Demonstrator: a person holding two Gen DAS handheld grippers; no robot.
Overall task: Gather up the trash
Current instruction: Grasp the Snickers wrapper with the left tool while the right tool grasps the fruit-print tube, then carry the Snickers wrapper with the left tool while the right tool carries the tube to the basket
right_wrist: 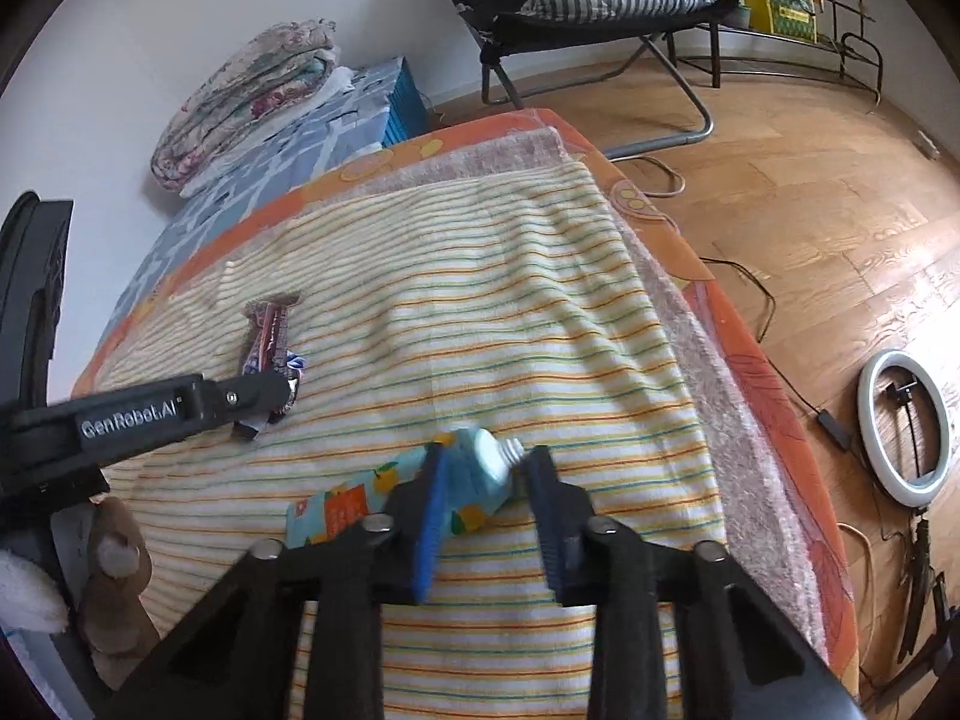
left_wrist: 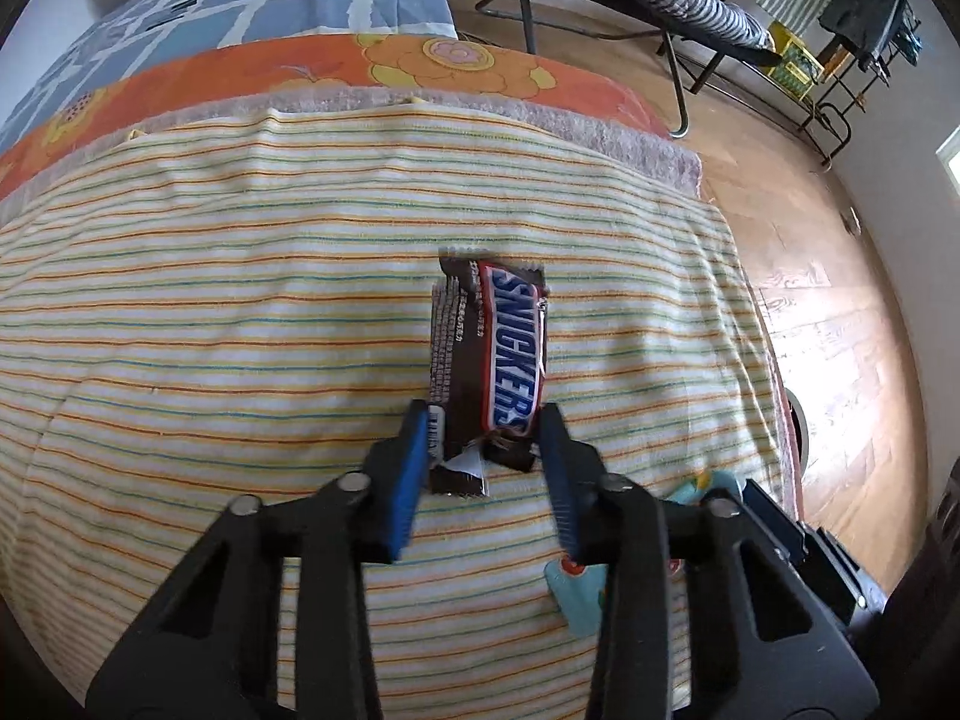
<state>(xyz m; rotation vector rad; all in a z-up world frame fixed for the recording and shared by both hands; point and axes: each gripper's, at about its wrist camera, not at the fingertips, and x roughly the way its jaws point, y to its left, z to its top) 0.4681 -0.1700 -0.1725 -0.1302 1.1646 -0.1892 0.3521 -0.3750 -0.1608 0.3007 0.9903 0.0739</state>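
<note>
A brown Snickers wrapper [left_wrist: 489, 354] lies on the striped blanket [left_wrist: 240, 312]. My left gripper [left_wrist: 486, 426] is open with its blue pads either side of the wrapper's near end. The wrapper also shows in the right wrist view [right_wrist: 267, 342], with the left gripper's finger [right_wrist: 252, 396] over it. A light blue tube [right_wrist: 420, 480] without a cap lies on the blanket [right_wrist: 480, 312]. My right gripper [right_wrist: 486, 462] is open, its pads flanking the tube's nozzle end. The tube also shows in the left wrist view [left_wrist: 576, 600], partly hidden behind the right finger.
The bed's right edge drops to a wooden floor [right_wrist: 810, 180]. A folding chair [right_wrist: 588, 6] with a striped cushion stands beyond the bed. A ring light [right_wrist: 906, 426] and cables lie on the floor. Folded bedding [right_wrist: 246, 102] sits at the far end. A plush toy [right_wrist: 114, 570] is at the left.
</note>
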